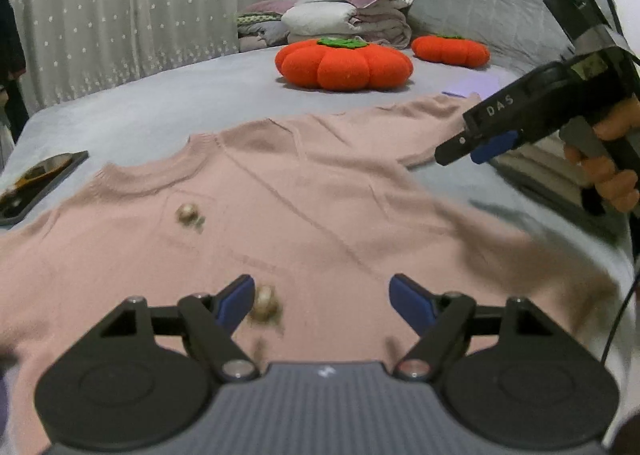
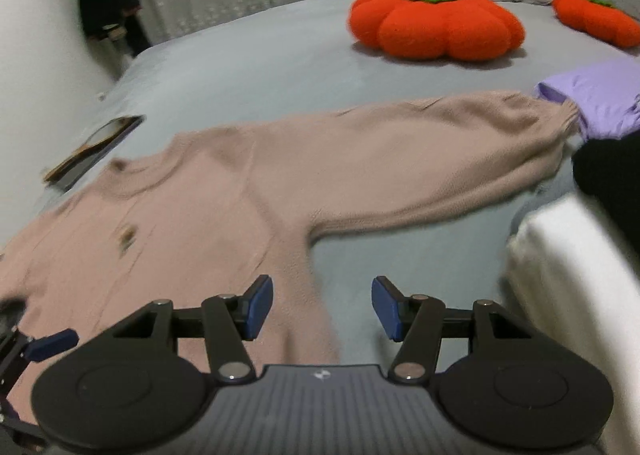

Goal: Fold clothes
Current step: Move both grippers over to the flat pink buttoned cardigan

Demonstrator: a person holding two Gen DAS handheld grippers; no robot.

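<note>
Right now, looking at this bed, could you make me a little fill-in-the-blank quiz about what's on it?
1. The sweater spread flat on the bed is ____ in colour.
2. The two orange cushions are shaped like ____.
3. The left gripper and right gripper both have their jaws ____.
4. The sweater's outstretched sleeve ends beside a ____ garment.

Missing words: pink; pumpkins; open; purple

Pink sweater (image 1: 280,207) on grey bed (image 1: 180,95)
</note>
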